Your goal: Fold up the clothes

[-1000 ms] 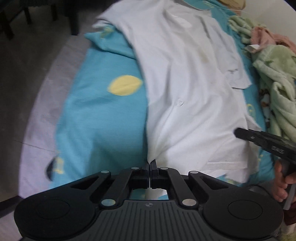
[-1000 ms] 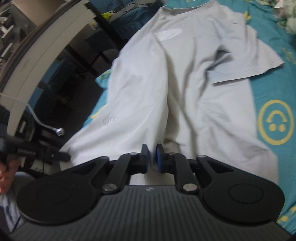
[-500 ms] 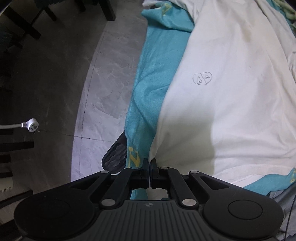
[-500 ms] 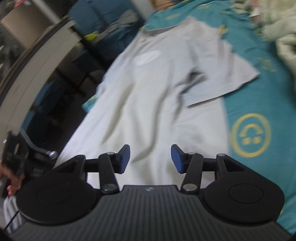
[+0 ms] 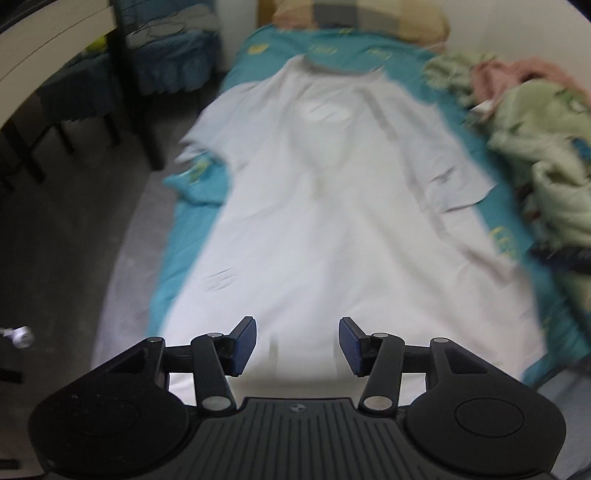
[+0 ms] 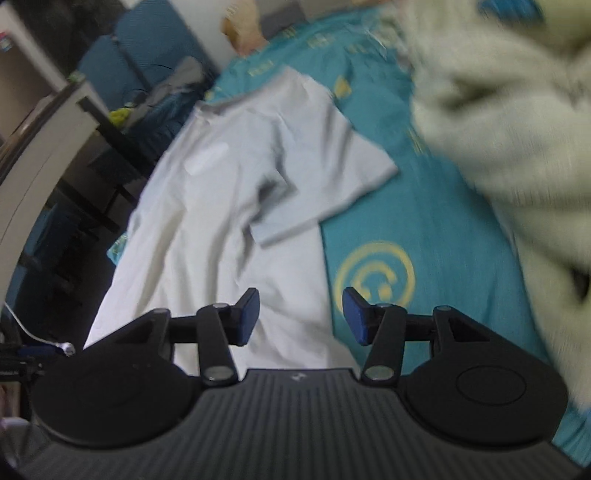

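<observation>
A white short-sleeved shirt (image 5: 332, 206) lies spread flat along the teal bedsheet (image 5: 192, 236), collar at the far end. My left gripper (image 5: 297, 345) hovers above the shirt's near hem; its jaws are opening and nothing is between them. In the right wrist view the same shirt (image 6: 221, 206) lies to the left, one sleeve (image 6: 325, 184) spread out on the sheet. My right gripper (image 6: 300, 315) stands open over the shirt's right edge, empty, above the sheet's yellow smiley print (image 6: 373, 277).
A heap of pale green and pink clothes (image 5: 532, 147) lies along the bed's right side, seen large and blurred as a green garment (image 6: 509, 129). A pillow (image 5: 354, 18) is at the bed's head. Dark chairs (image 5: 122, 81) and a white table edge stand left, above grey floor (image 5: 74, 280).
Both grippers have let go of the shirt's hem and opened. The left one lifted and swung back over the bed; the right one drifted right toward the green heap.
</observation>
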